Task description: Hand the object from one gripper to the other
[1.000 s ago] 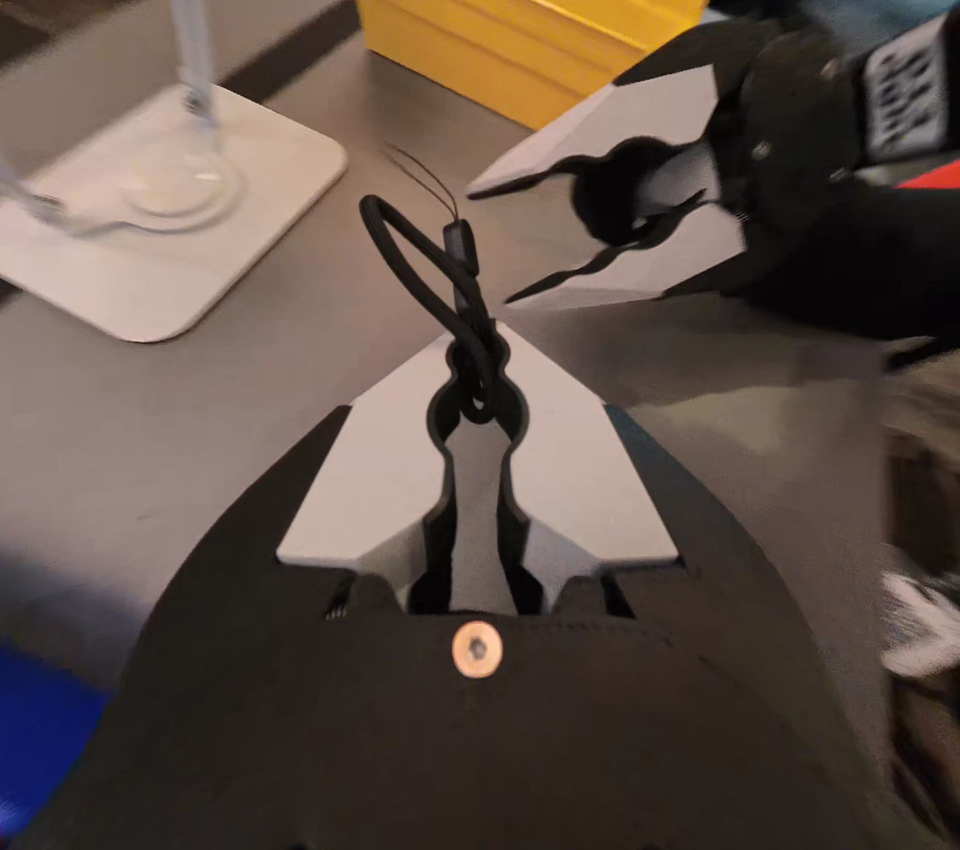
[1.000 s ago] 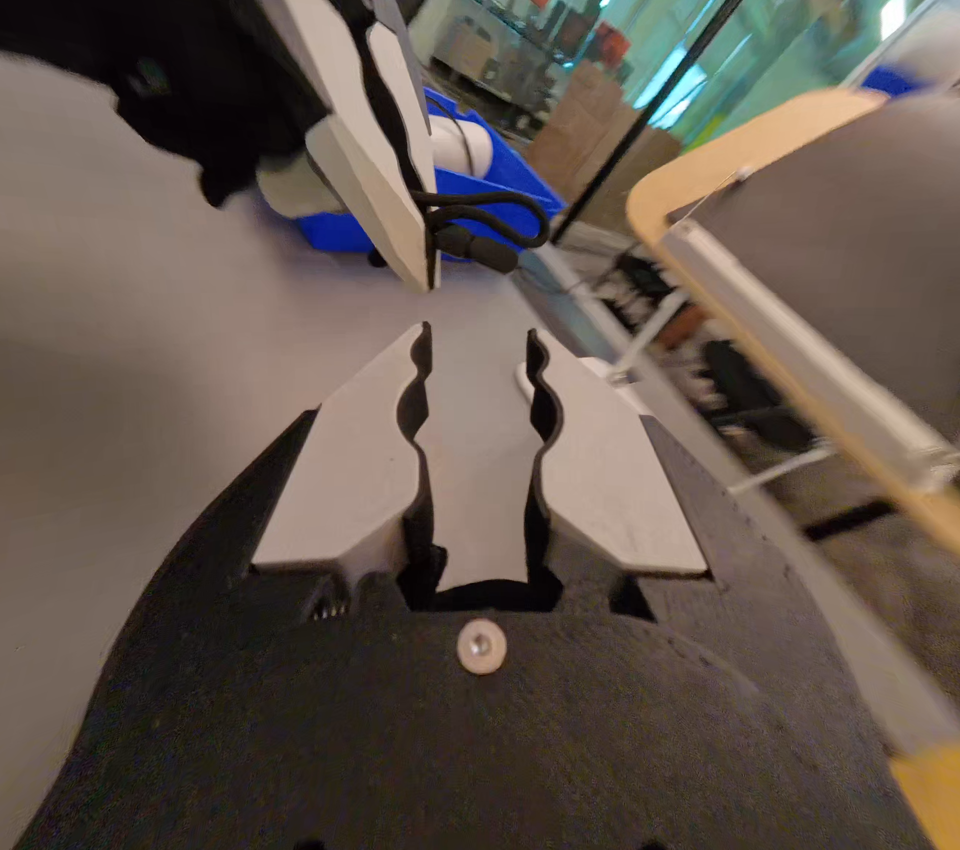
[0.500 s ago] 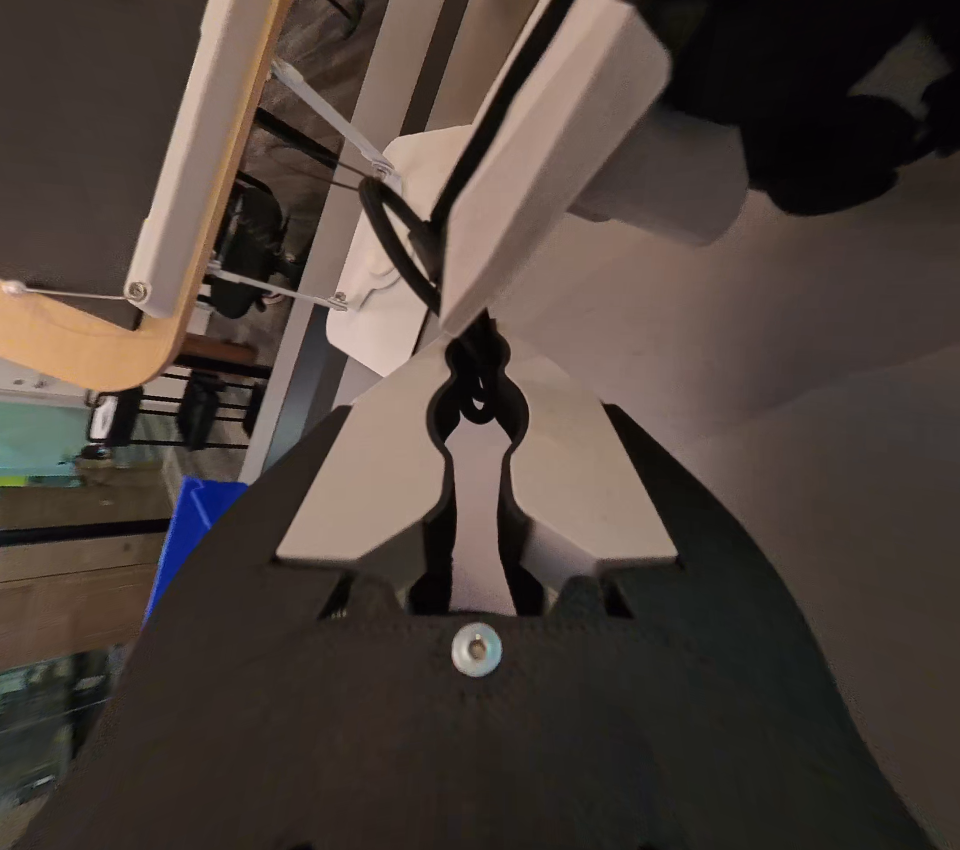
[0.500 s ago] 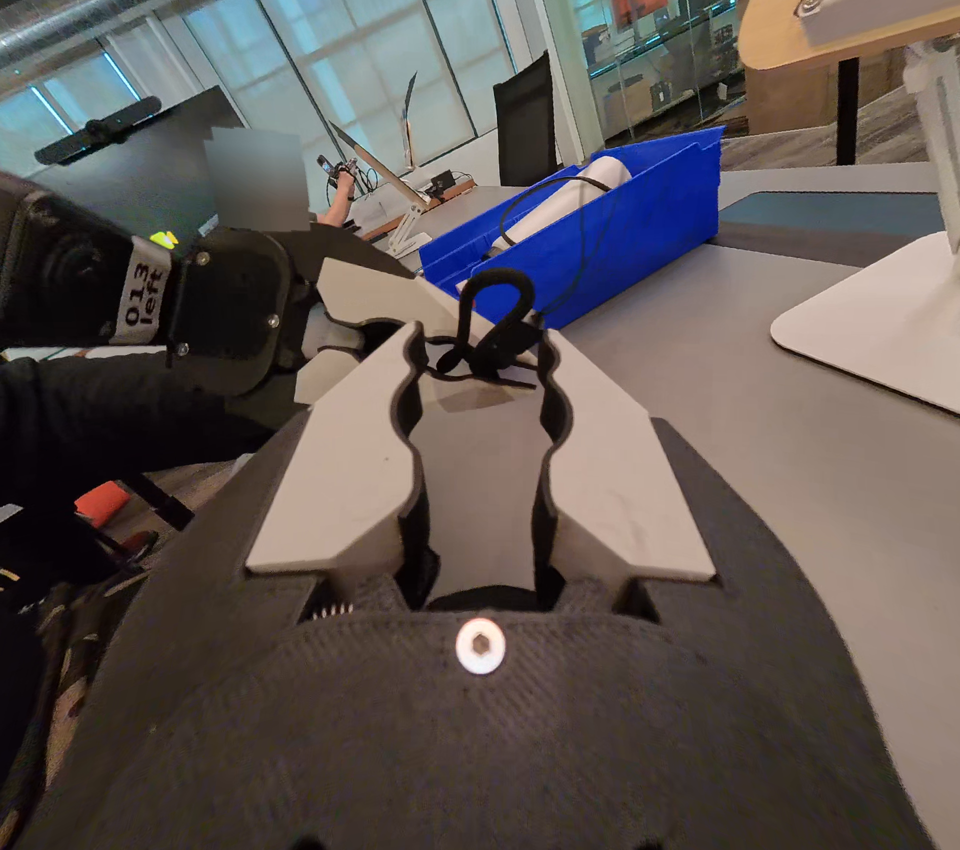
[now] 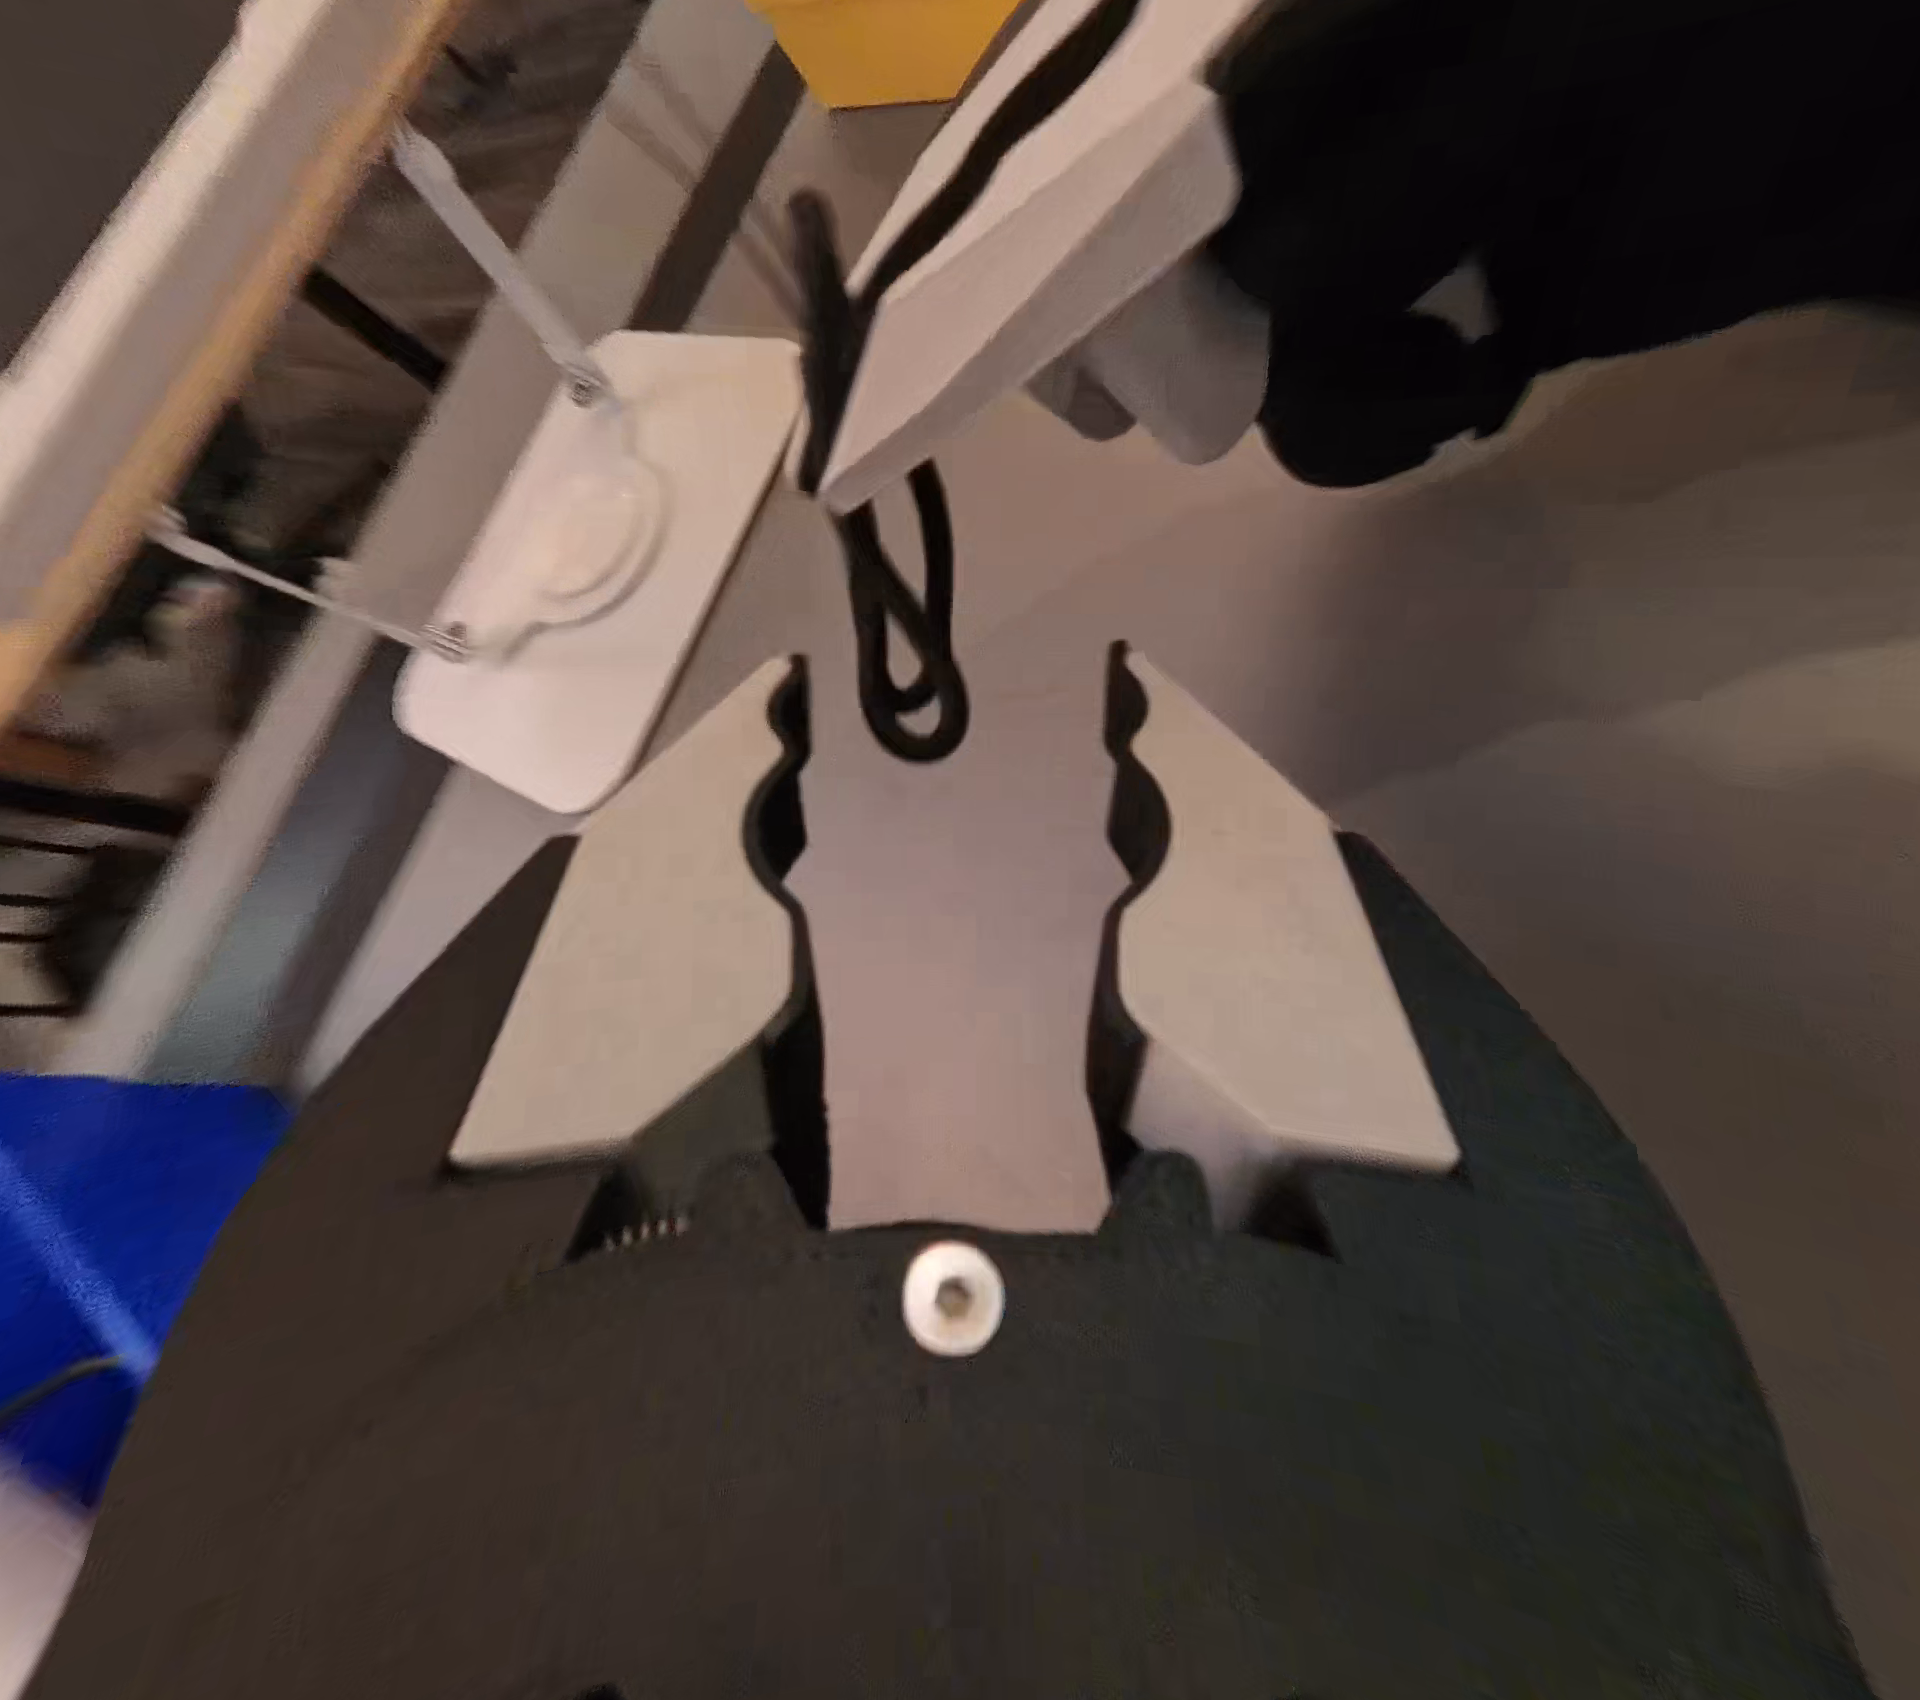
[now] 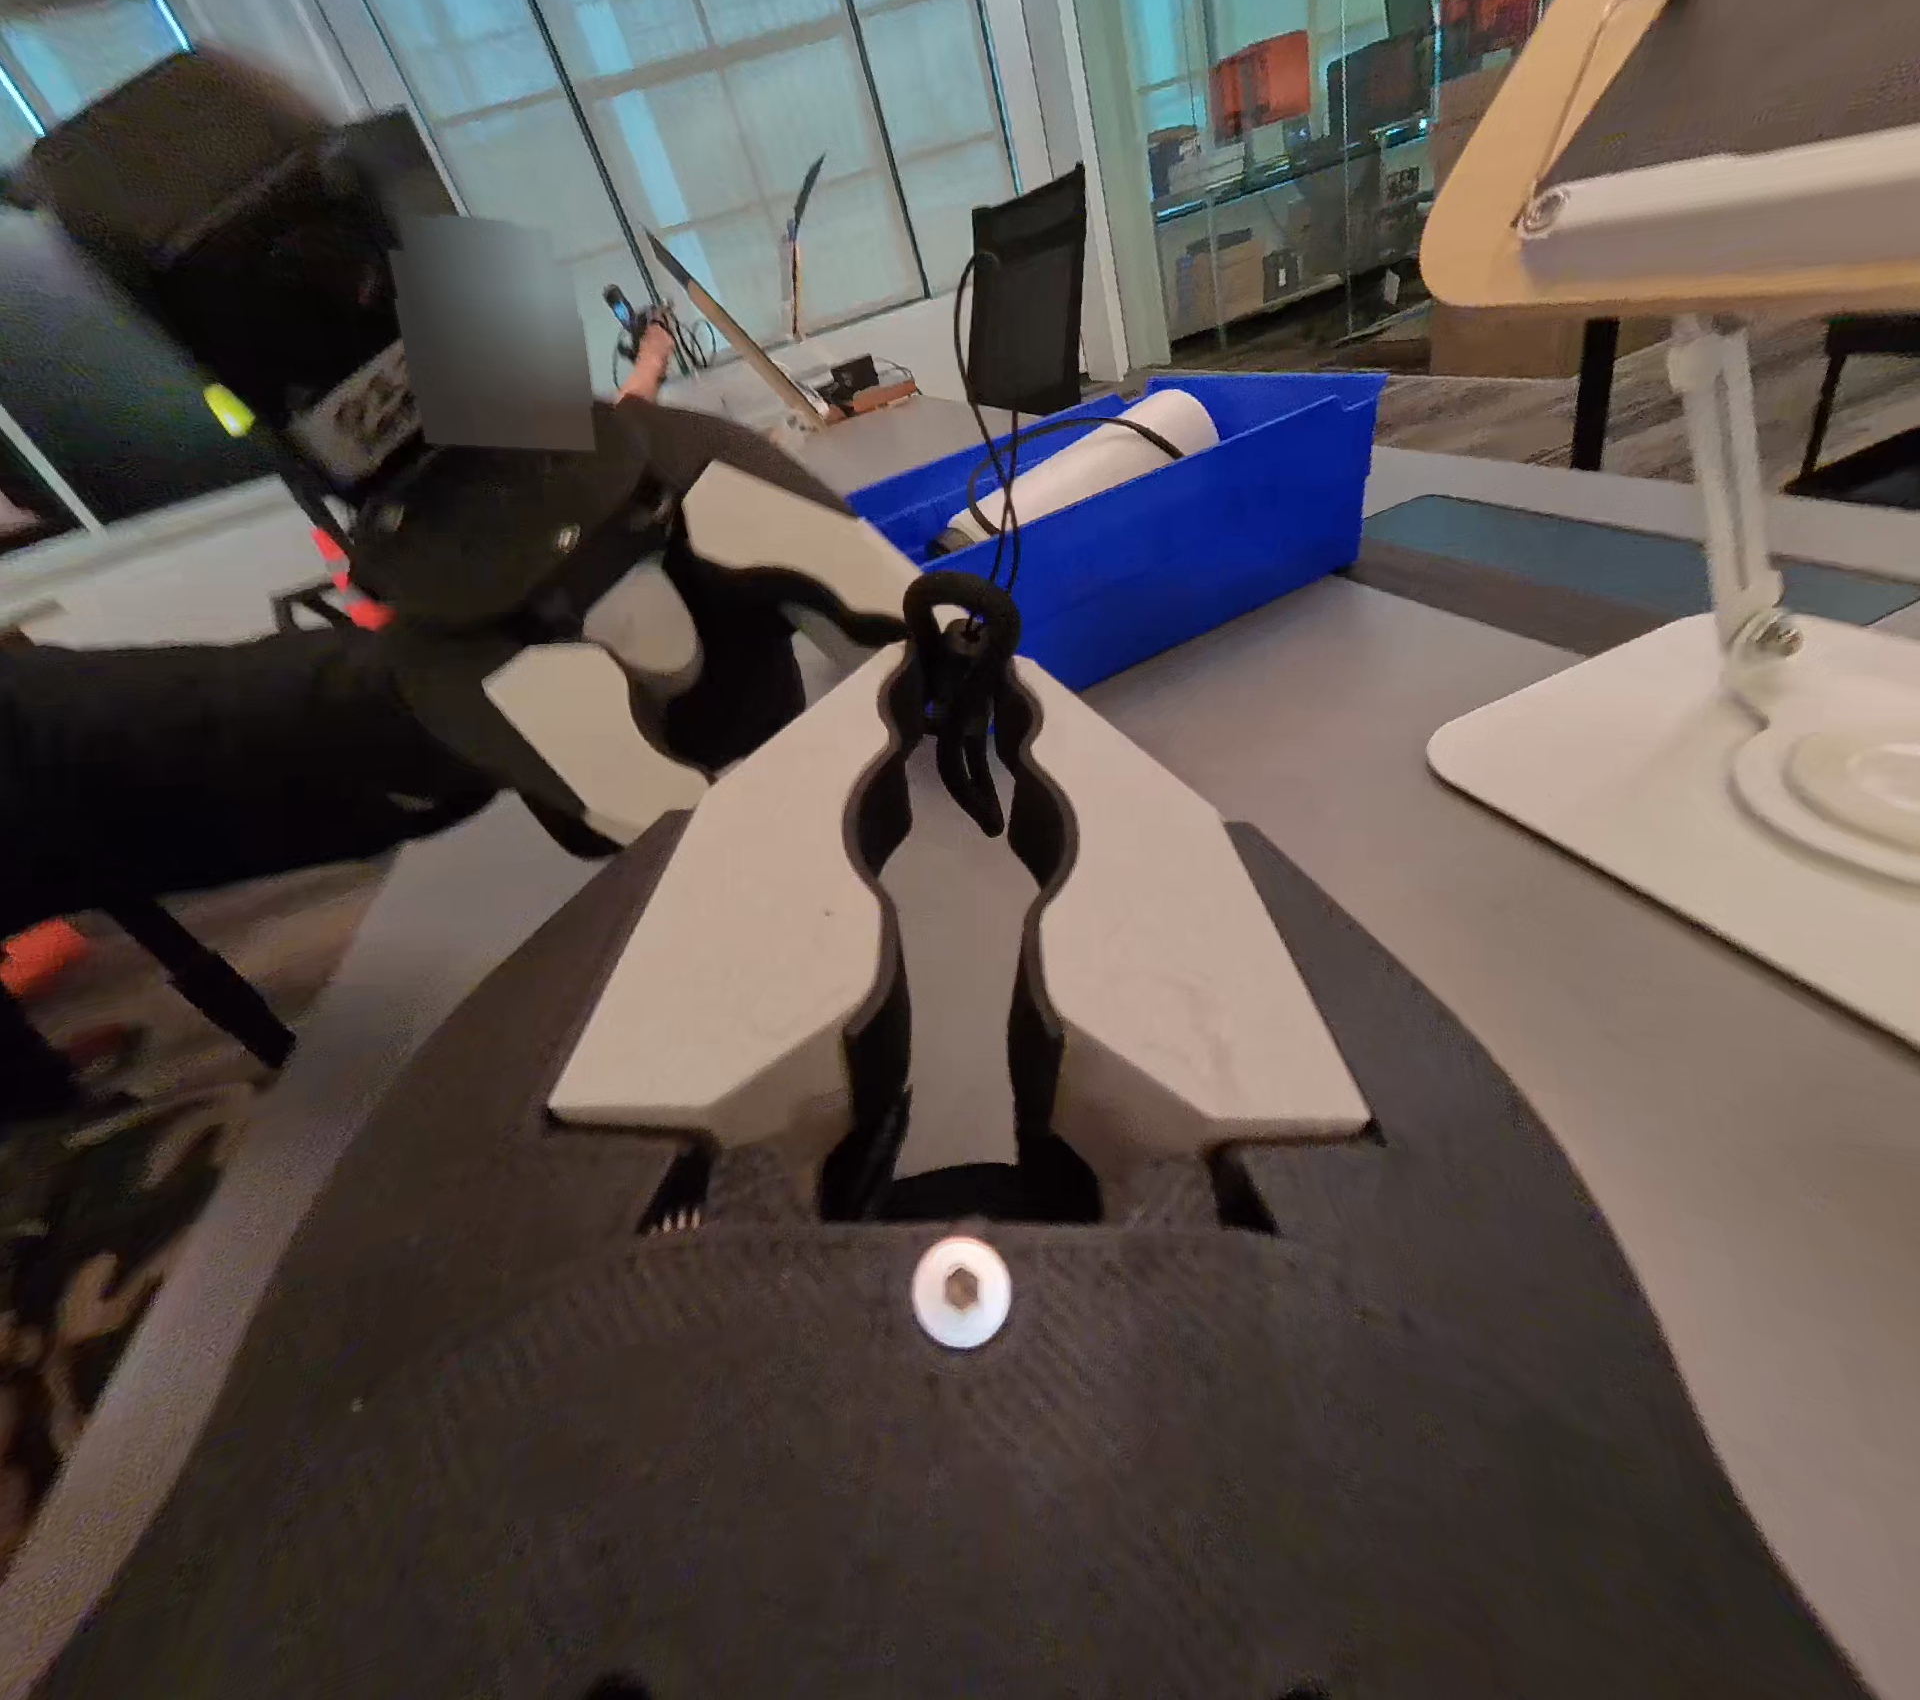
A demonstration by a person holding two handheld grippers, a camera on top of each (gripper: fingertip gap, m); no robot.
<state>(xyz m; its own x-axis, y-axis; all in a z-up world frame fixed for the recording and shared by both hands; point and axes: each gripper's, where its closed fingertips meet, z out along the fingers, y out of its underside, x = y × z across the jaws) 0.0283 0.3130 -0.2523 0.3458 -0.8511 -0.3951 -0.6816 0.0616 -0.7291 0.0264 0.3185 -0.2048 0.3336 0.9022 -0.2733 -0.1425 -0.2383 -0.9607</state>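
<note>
As the left hand-held gripper (image 5: 951,663) stood wide open and empty, the black cord (image 5: 899,611) dangled just ahead of its tips, apparently touching neither finger. To its right, the right hand-held gripper (image 6: 961,674) had closed on the cord, pinching it at the fingertips above the desk (image 5: 1455,663). The transfer looked essentially done; what seemed left was for the two to draw apart, with the cord secure.

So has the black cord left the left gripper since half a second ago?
Yes. The black cord now hangs from the shut right gripper, clear of the open left gripper.
</note>
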